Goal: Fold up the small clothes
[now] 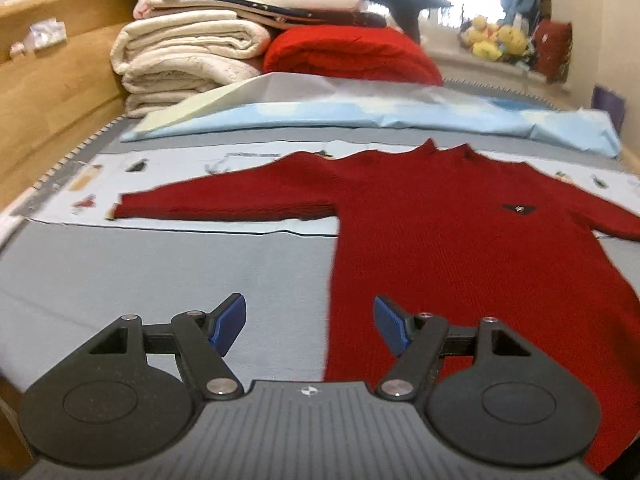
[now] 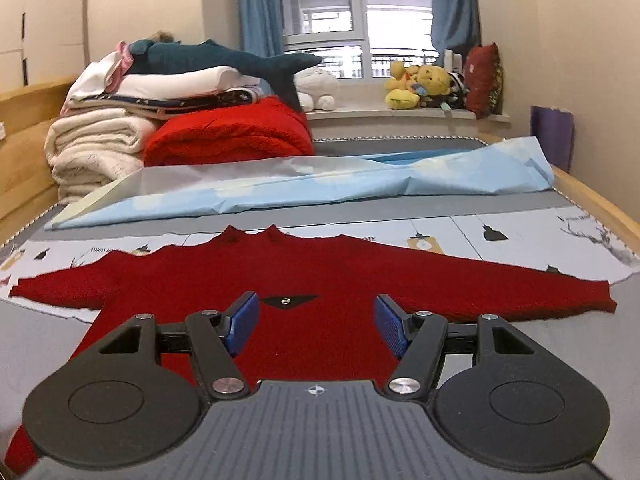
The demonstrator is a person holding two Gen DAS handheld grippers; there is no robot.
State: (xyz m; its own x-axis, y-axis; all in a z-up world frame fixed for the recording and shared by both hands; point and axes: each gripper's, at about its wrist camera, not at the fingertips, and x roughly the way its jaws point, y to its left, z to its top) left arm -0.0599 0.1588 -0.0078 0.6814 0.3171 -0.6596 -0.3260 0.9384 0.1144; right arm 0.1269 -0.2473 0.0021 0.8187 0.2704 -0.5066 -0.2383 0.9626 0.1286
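Sweater (image 2: 328, 280) flat, folded blankets (image 2: 96, 144) behind, sheet (image 2: 320, 192) between.

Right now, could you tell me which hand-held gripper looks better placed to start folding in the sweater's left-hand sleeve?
Probably the left hand-held gripper: it hovers open by the red sweater side edge, below that outstretched sleeve. The right hand-held gripper sits over the chest.

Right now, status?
Left gripper open, empty. Right gripper open, empty. Red sweater flat, sleeves spread, unfolded. Nothing in the way.
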